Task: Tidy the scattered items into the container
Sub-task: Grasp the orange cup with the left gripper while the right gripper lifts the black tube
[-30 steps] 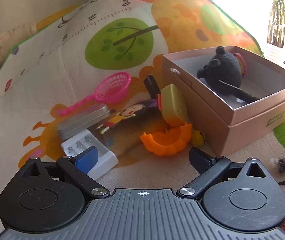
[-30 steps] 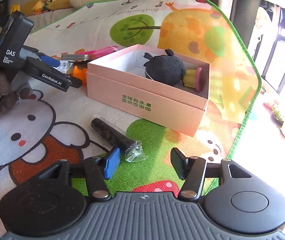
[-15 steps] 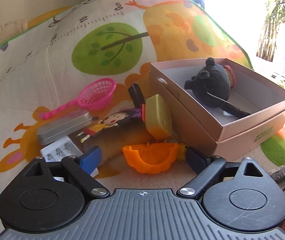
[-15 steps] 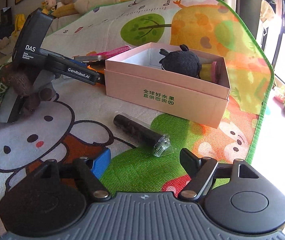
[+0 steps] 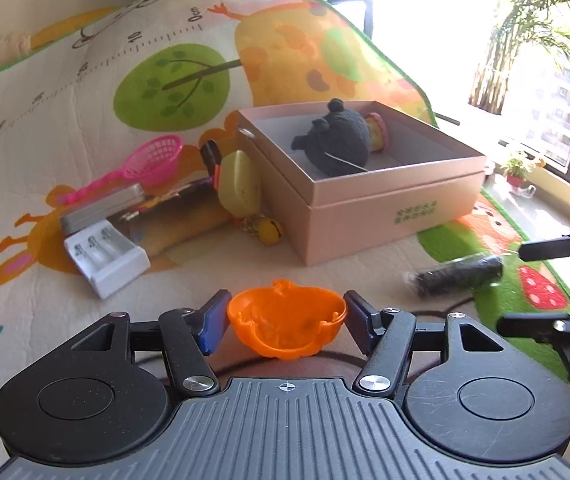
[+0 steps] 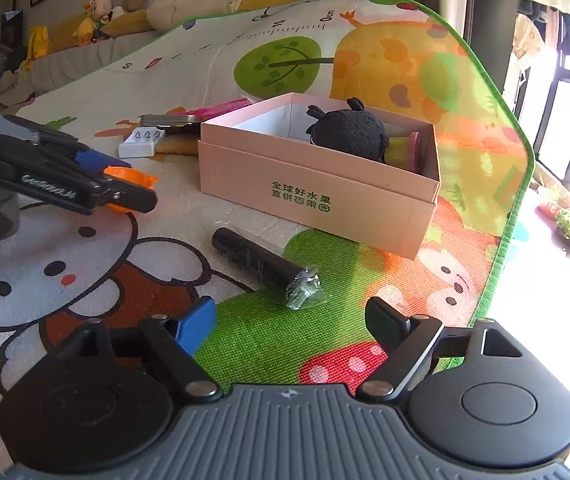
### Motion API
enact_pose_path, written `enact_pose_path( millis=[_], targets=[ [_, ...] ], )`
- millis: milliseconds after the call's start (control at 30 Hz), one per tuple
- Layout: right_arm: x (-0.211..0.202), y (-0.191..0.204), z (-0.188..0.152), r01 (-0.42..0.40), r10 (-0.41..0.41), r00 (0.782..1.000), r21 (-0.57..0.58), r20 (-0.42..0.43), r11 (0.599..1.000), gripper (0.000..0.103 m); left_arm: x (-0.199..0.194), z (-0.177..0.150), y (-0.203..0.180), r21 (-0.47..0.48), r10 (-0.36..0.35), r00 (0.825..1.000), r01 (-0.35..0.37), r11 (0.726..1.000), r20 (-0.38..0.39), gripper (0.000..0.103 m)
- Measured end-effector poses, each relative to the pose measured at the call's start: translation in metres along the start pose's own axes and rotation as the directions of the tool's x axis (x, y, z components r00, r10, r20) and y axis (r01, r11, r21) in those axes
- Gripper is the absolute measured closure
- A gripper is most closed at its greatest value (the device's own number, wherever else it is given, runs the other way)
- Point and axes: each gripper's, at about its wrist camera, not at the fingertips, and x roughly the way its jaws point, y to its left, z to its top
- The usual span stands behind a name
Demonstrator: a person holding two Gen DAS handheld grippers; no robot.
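My left gripper [image 5: 287, 314] is shut on an orange pumpkin-shaped cup [image 5: 285, 324] and holds it above the play mat, in front of the pink box [image 5: 365, 200]; the cup also shows in the right wrist view [image 6: 127, 178]. The box [image 6: 317, 188] holds a black plush toy [image 5: 335, 144] and a yellow-pink item [image 5: 377, 136]. My right gripper [image 6: 289, 320] is open and empty, just short of a dark wrapped cylinder [image 6: 261, 266] lying on the mat.
Left of the box lie a pink toy net [image 5: 141, 166], a grey tin [image 5: 101, 208], a white battery charger [image 5: 105, 252], a yellow-green item [image 5: 241, 184] and a small yellow bell [image 5: 271, 232]. Plush toys [image 6: 125, 4] line the far wall.
My left gripper closed on the orange cup and lifted it back from beside the box. My right gripper stayed open and drew slightly nearer the dark cylinder.
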Motion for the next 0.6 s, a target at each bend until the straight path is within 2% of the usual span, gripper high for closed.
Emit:
enact_pose_path(
  millis=[33, 100, 167, 233, 300, 367, 433, 500, 600],
  targets=[
    [0.003, -0.004, 0.0, 0.008, -0.008, 1.0, 0.003, -0.007, 1.0, 0.018, -0.005, -0.005, -0.005, -0.011, -0.021, 1.0, 0.021, 1.0, -0.003, 0.035],
    [0.008, -0.012, 0.001, 0.038, -0.038, 0.999, 0.006, -0.003, 0.999, 0.014, -0.011, -0.014, -0.014, -0.02, -0.041, 0.999, 0.041, 0.999, -0.003, 0.025],
    [0.011, -0.014, 0.002, 0.124, -0.123, 0.992, -0.016, 0.018, 0.992, 0.014, -0.015, -0.022, -0.02, -0.029, -0.043, 0.999, 0.043, 0.999, 0.005, 0.012],
    [0.013, -0.015, 0.003, 0.223, -0.221, 0.974, -0.028, 0.046, 0.974, 0.014, -0.016, -0.028, -0.022, -0.043, -0.046, 0.999, 0.047, 0.998, 0.007, 0.009],
    [0.011, -0.017, 0.004, 0.254, -0.253, 0.966, -0.013, 0.06, 0.967, 0.014, -0.017, -0.03, -0.022, -0.055, -0.052, 0.999, 0.053, 0.997, 0.013, 0.009],
    [0.007, -0.02, 0.005, 0.219, -0.22, 0.974, 0.024, 0.061, 0.976, 0.013, -0.018, -0.031, -0.019, -0.07, -0.059, 0.998, 0.06, 0.996, 0.027, 0.006],
    [0.004, -0.022, 0.007, 0.133, -0.138, 0.989, 0.075, 0.054, 0.988, 0.01, -0.017, -0.032, -0.017, -0.093, -0.06, 0.998, 0.062, 0.994, 0.023, 0.006],
    [0.002, -0.021, 0.011, 0.059, -0.065, 0.997, 0.12, 0.047, 0.991, 0.002, -0.015, -0.032, -0.014, -0.118, -0.053, 0.998, 0.054, 0.991, 0.017, 0.005],
    [0.006, -0.005, 0.02, 0.027, -0.031, 0.999, 0.111, 0.04, 0.993, 0.002, -0.015, -0.032, -0.014, -0.128, -0.053, 0.998, 0.055, 0.99, 0.022, 0.003]
  ],
)
